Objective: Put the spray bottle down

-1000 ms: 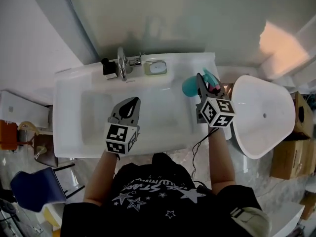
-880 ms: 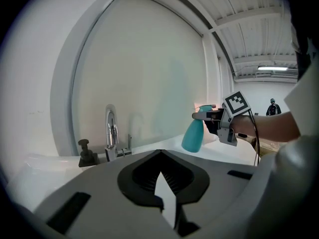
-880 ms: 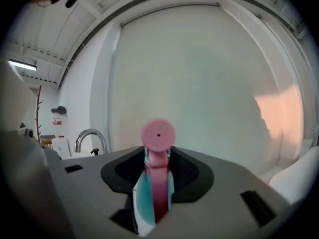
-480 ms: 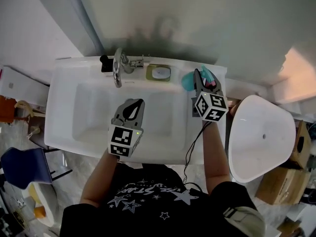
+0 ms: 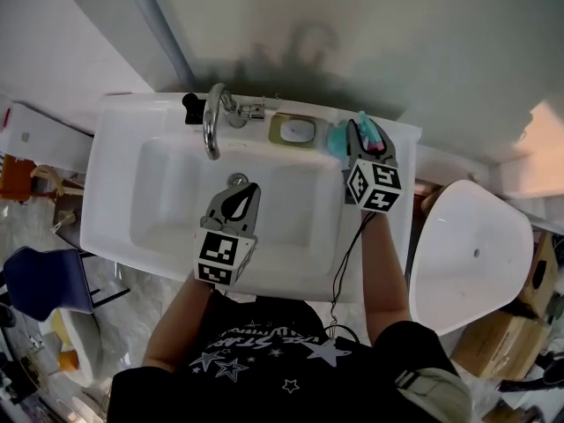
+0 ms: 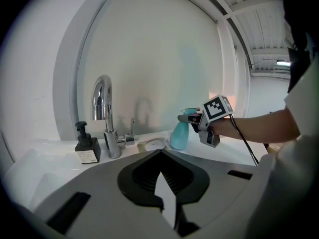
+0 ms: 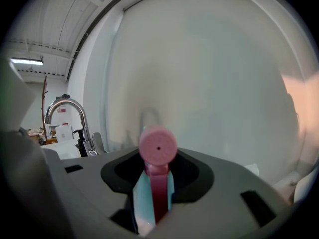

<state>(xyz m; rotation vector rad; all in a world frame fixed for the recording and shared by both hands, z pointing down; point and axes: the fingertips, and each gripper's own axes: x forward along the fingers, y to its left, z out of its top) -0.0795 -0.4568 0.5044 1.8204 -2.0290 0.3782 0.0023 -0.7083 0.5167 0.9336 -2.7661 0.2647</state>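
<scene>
right claw [image 5: 362,130]: clamped on spray bottle [image 6: 178,136] neck, pink nozzle [image 7: 157,144] pointing to the far side | bottle: upright at far right corner of sink [image 5: 113,161] rim, just right of soap dish [image 5: 293,131] | left claw [image 5: 243,190]: closed, empty, above near side of basin

The scene is lit softly and evenly from above; a warm orange patch [image 5: 542,122] is thrown on the wall [image 5: 352,25] at the right, and faint grey shadows [image 5: 304,47] are cast on it behind the sink [image 5: 115,174]; bright glare is carried by the faucet [image 6: 102,96]; both gripper views are bent by the wide lens and darkened to black at the corners; the spray bottle [image 7: 157,144] is blurred at close range; a ceiling light strip [image 7: 27,61] is blown out.
</scene>
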